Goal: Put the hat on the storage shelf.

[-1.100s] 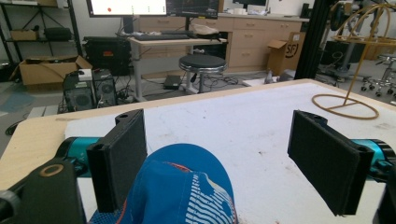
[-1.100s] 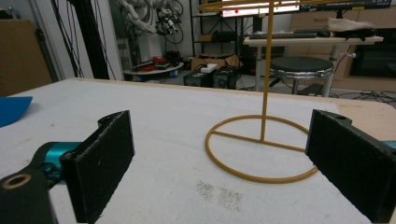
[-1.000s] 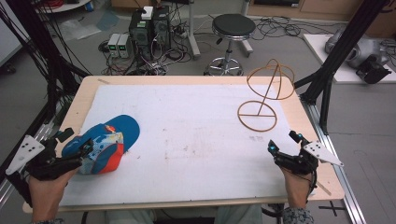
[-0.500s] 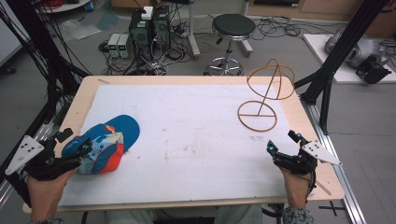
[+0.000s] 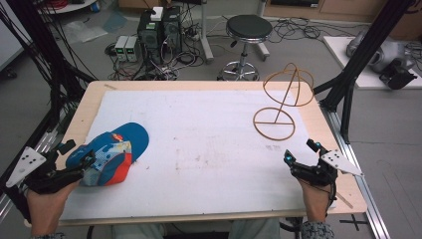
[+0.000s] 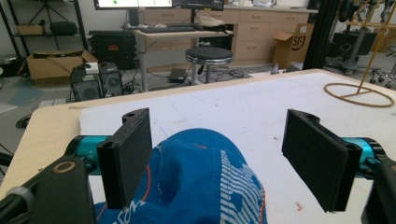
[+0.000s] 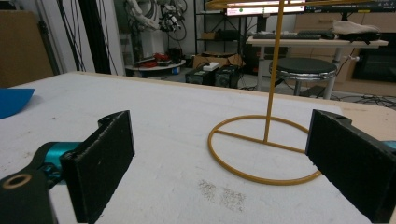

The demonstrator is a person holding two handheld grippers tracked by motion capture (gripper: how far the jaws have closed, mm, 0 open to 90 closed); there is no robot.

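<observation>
From above, I hold my left gripper (image 5: pixel 74 162) spread at the blue and orange cap (image 5: pixel 112 156) on the white table sheet (image 5: pixel 209 149), while my right gripper (image 5: pixel 302 158), also spread, sits near the gold wire stand (image 5: pixel 278 107), a black stool (image 5: pixel 248 30) beyond the far edge. Along my left gripper (image 6: pixel 215 156) the cap (image 6: pixel 205 182) lies between the jaws, one pad touching its crown. Along my right gripper (image 7: pixel 219 161) the wire stand (image 7: pixel 266 140) rises just ahead, the cap's brim (image 7: pixel 14 101) far off.

L tool (image 5: pixel 74 162) & R tool (image 5: pixel 298 157) low at table's near corners, jaws wide apart.
</observation>
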